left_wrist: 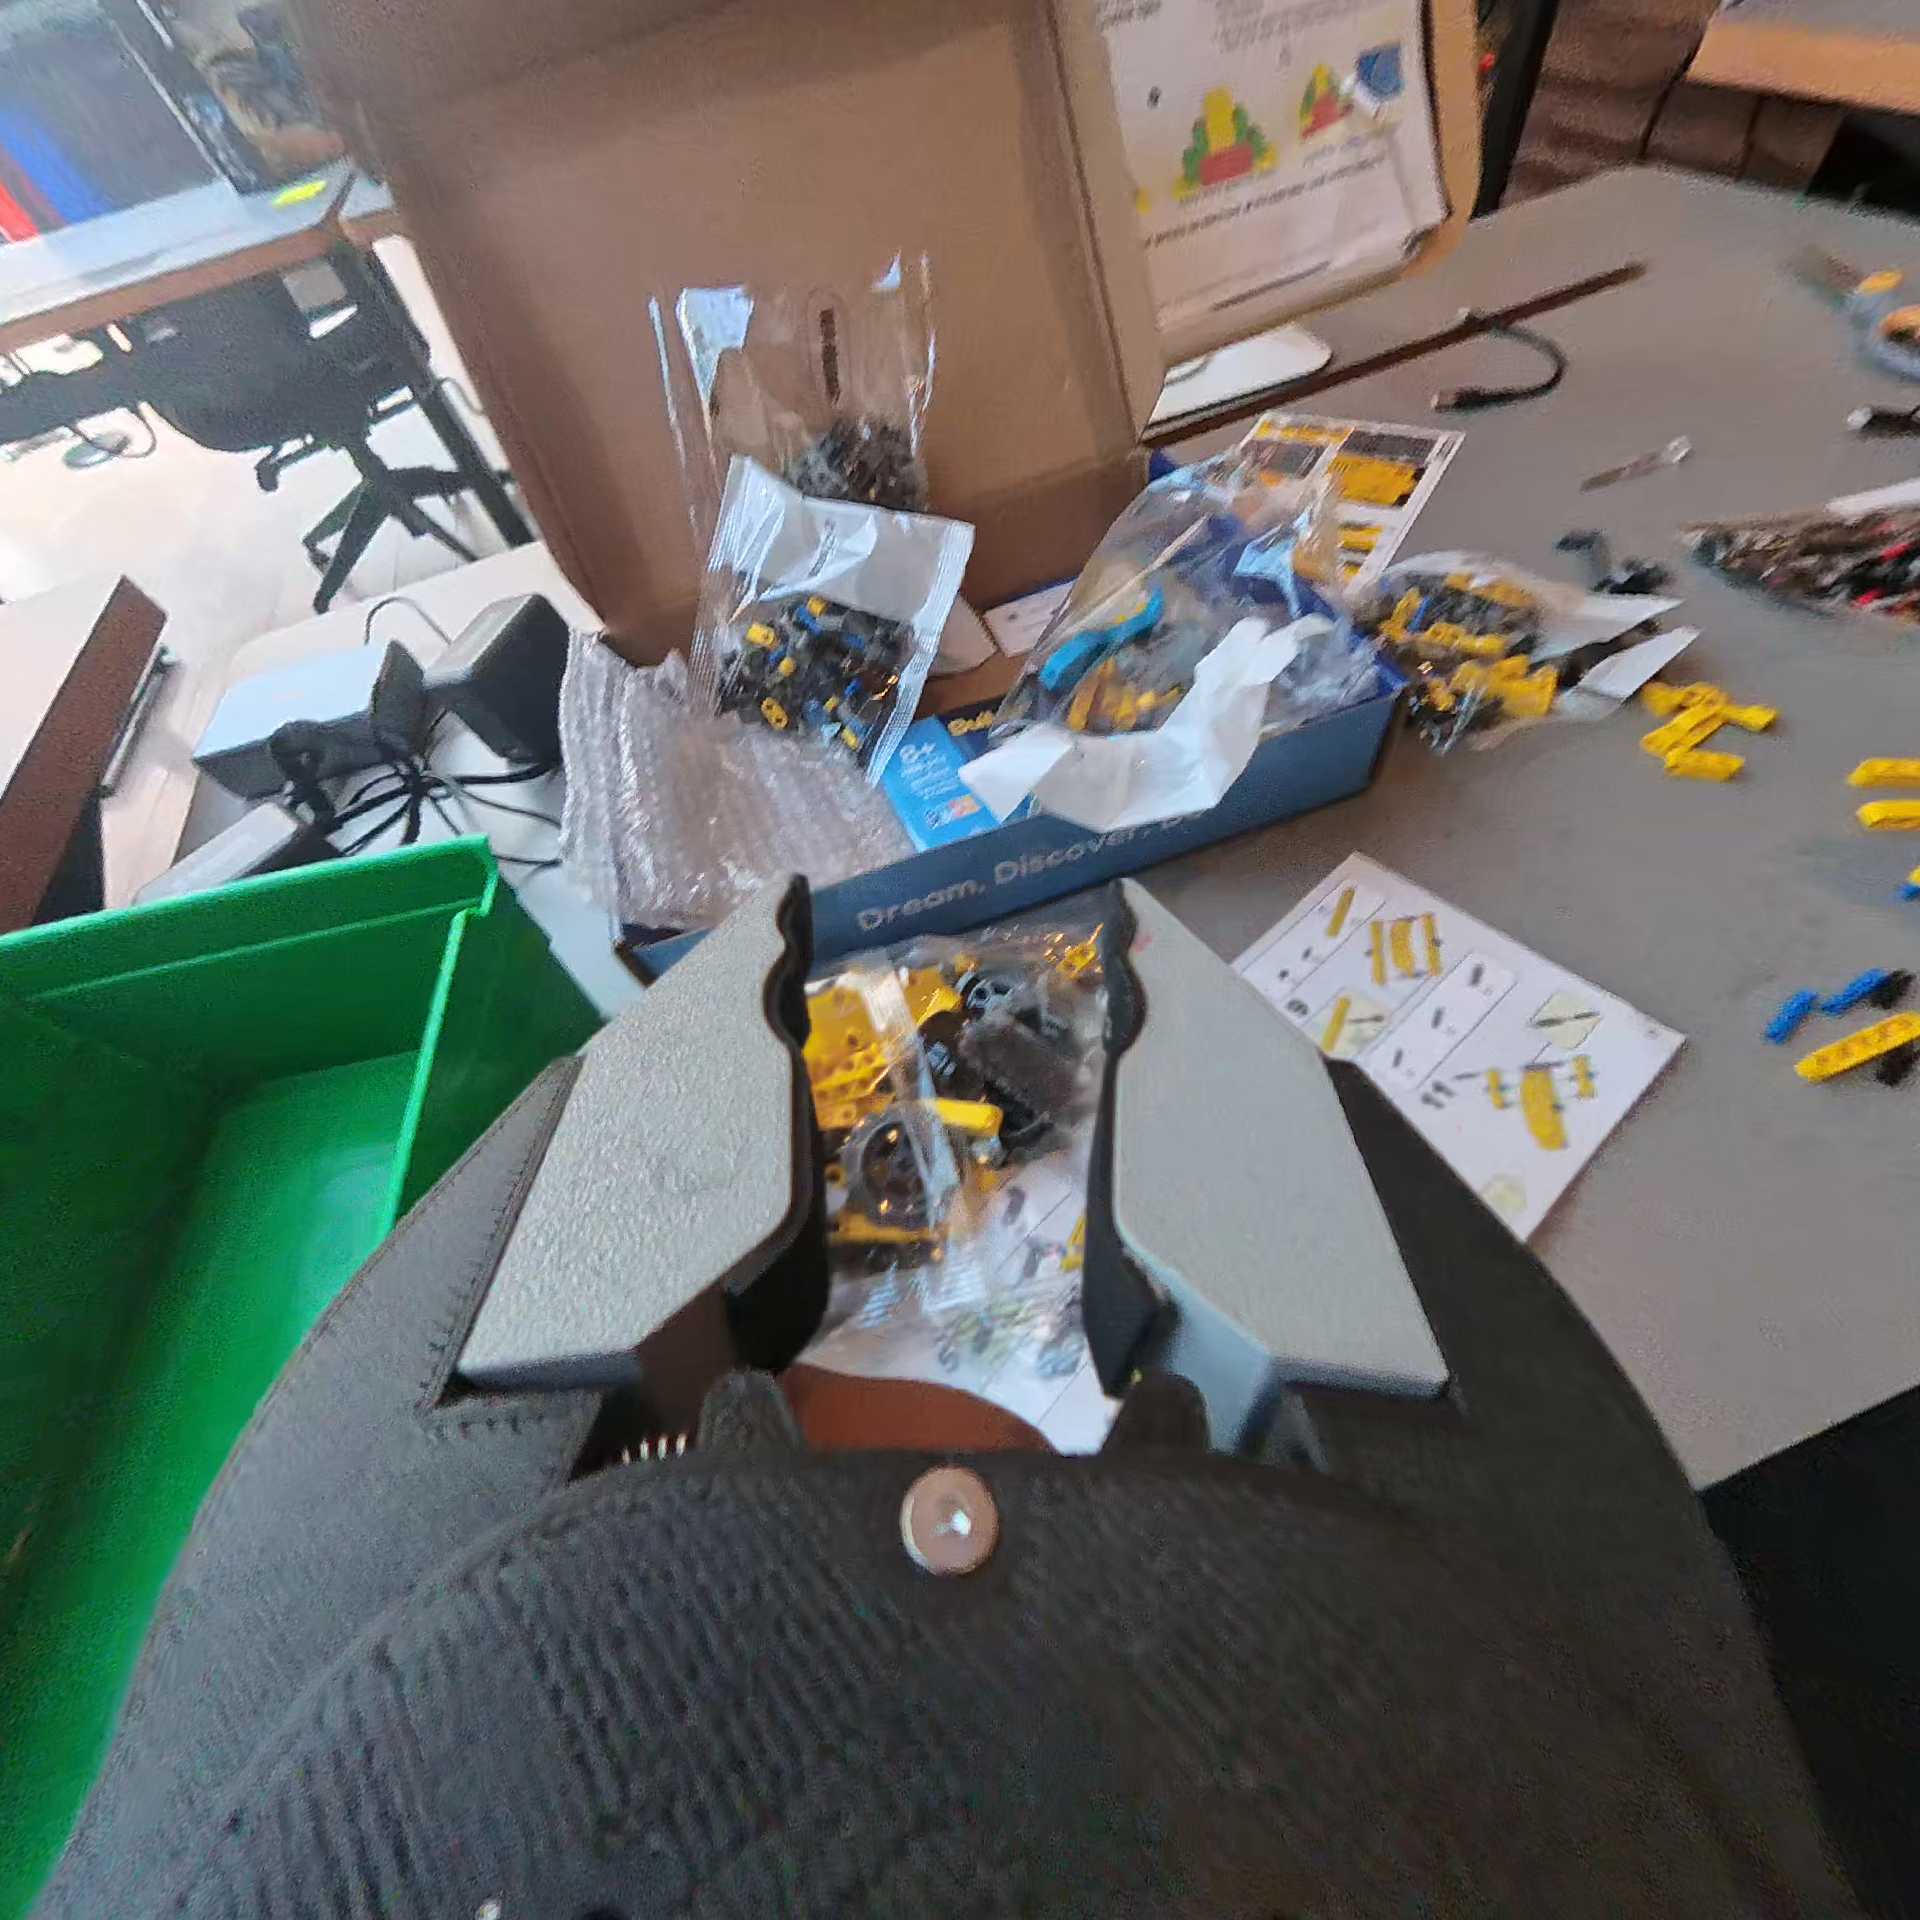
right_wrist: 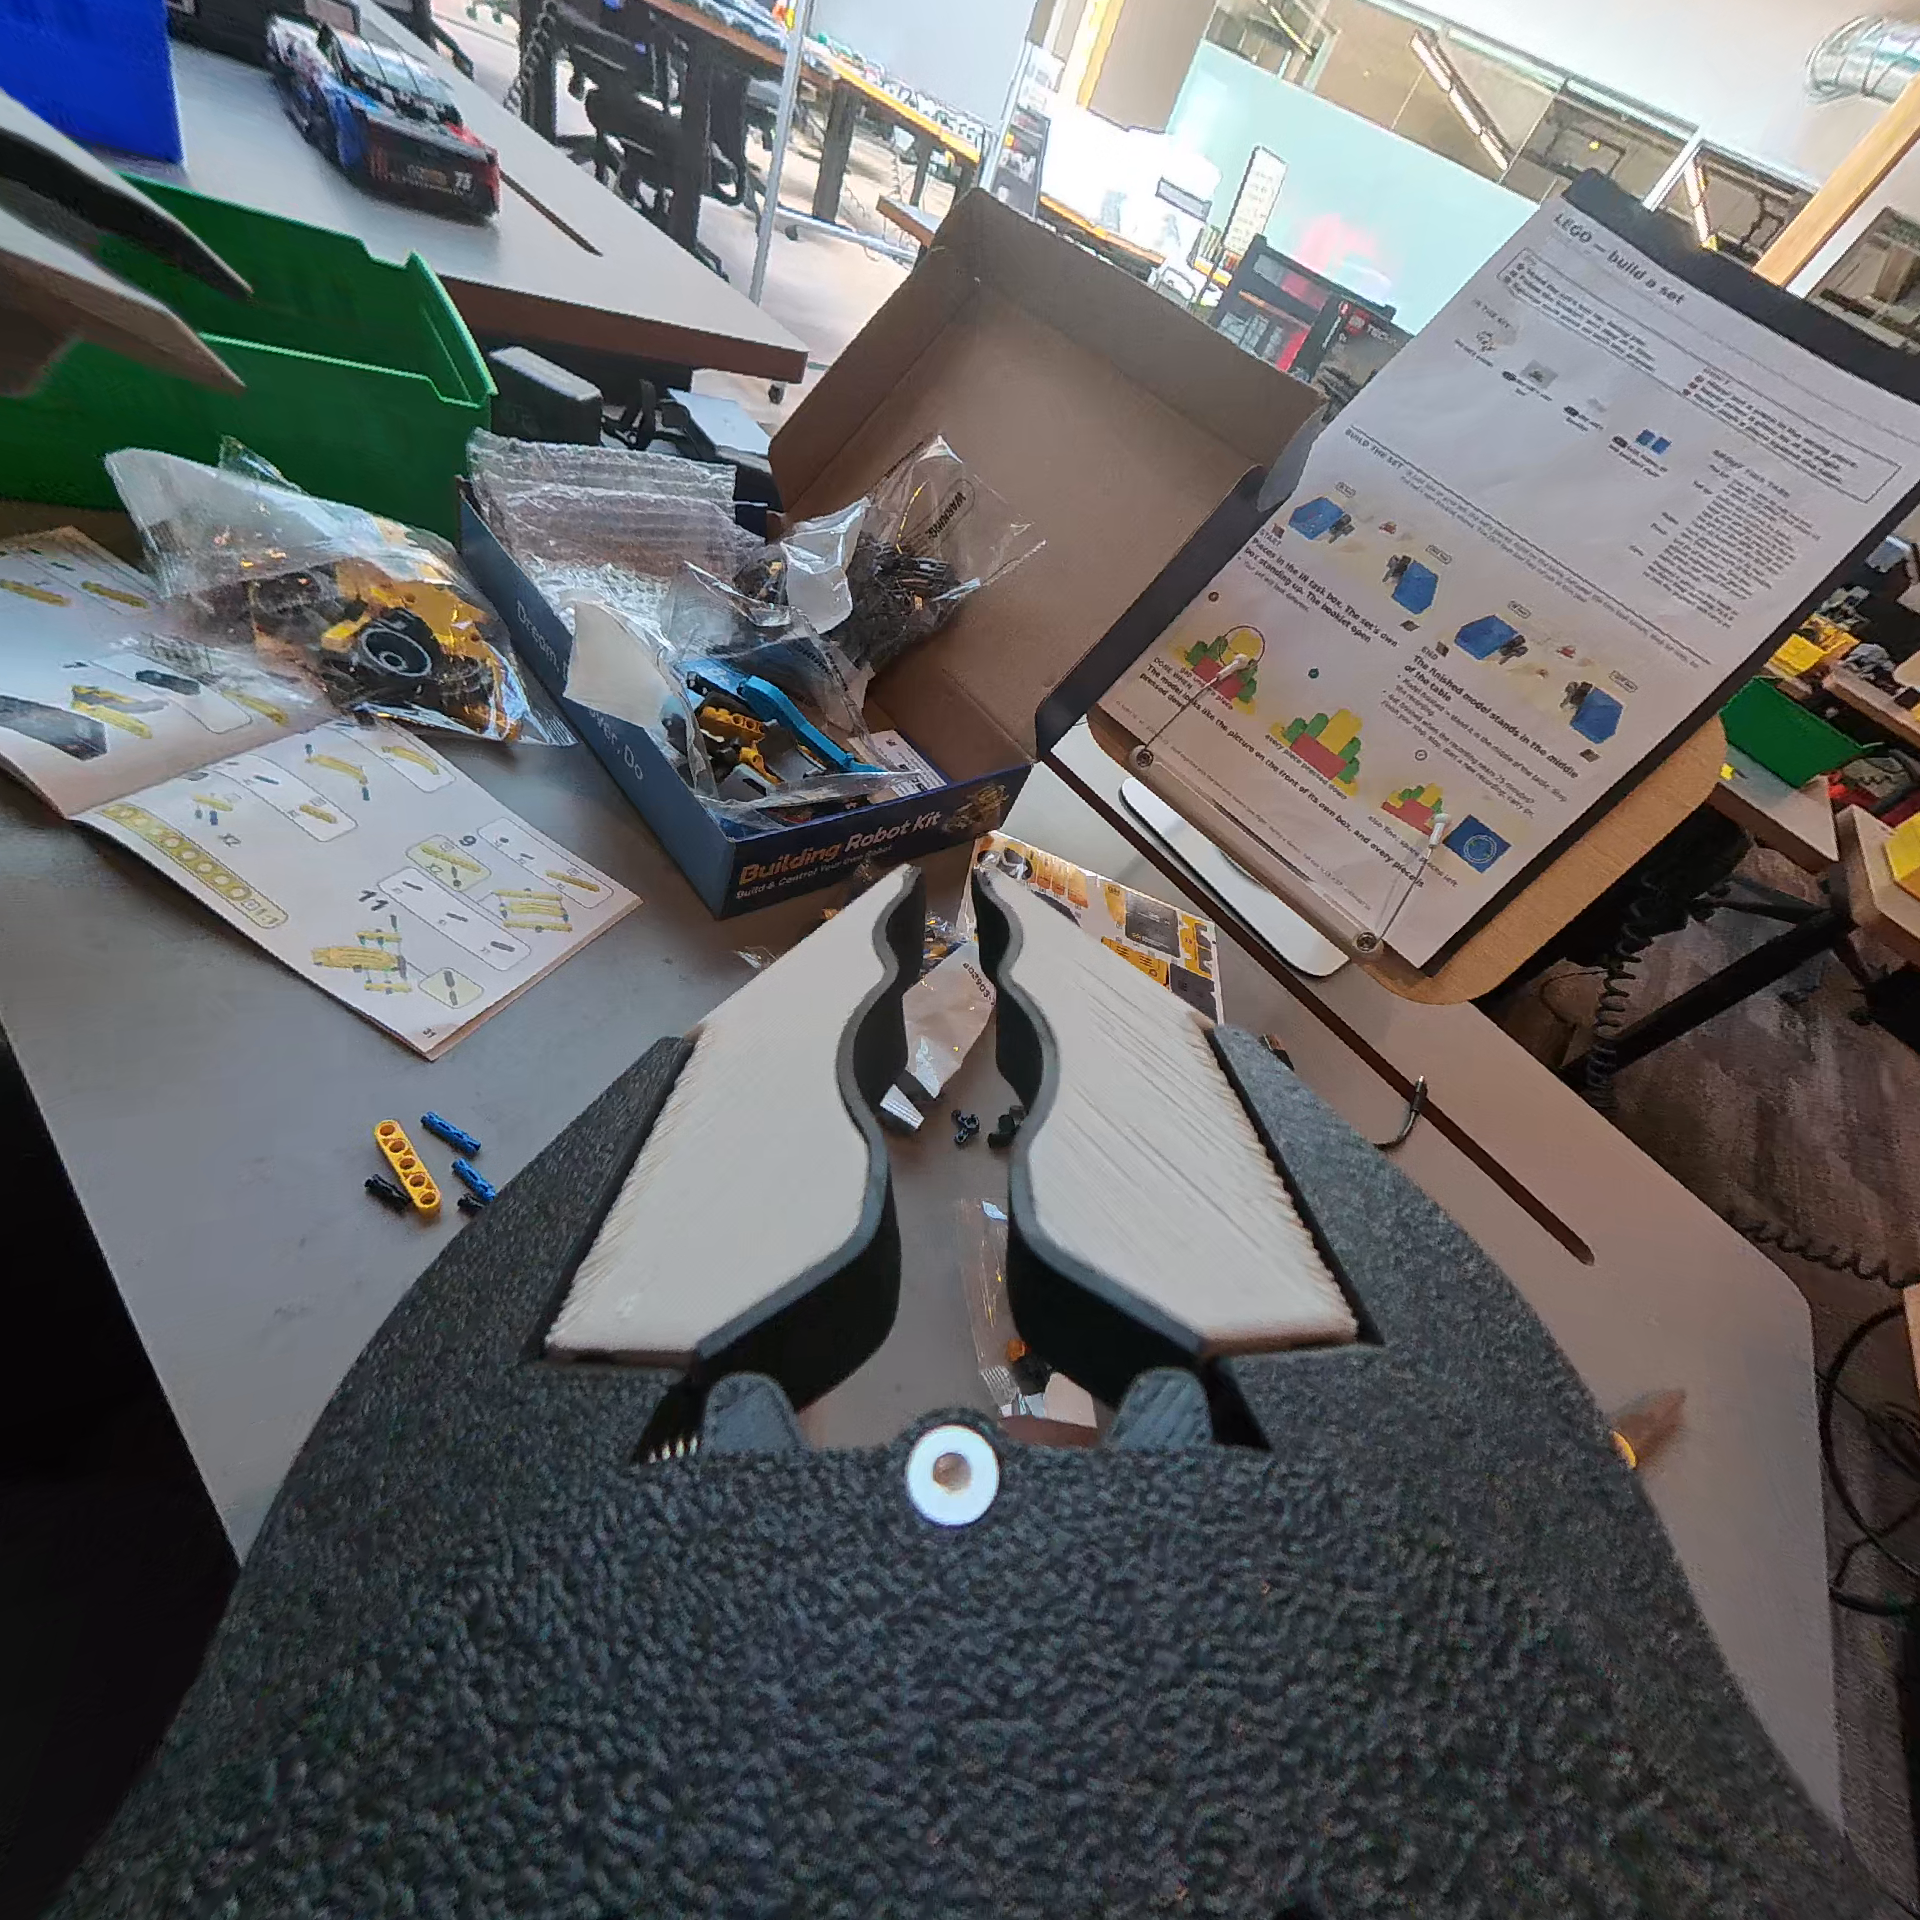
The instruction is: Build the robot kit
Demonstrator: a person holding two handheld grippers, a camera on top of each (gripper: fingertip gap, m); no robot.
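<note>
- My left tongs stand spread wide over a clear bag of yellow and black parts — just in front of the blue kit box; gripping or not, I cannot tell.
- My right tongs are nearly closed, a narrow gap left, empty, above a torn white wrapper on the grey tabletop, near that box.
- A green bin sits left of the box.

I see a grey counter, more long desks behind it, black office chairs on pale floor, and glass partitions under bright daylight.
</note>
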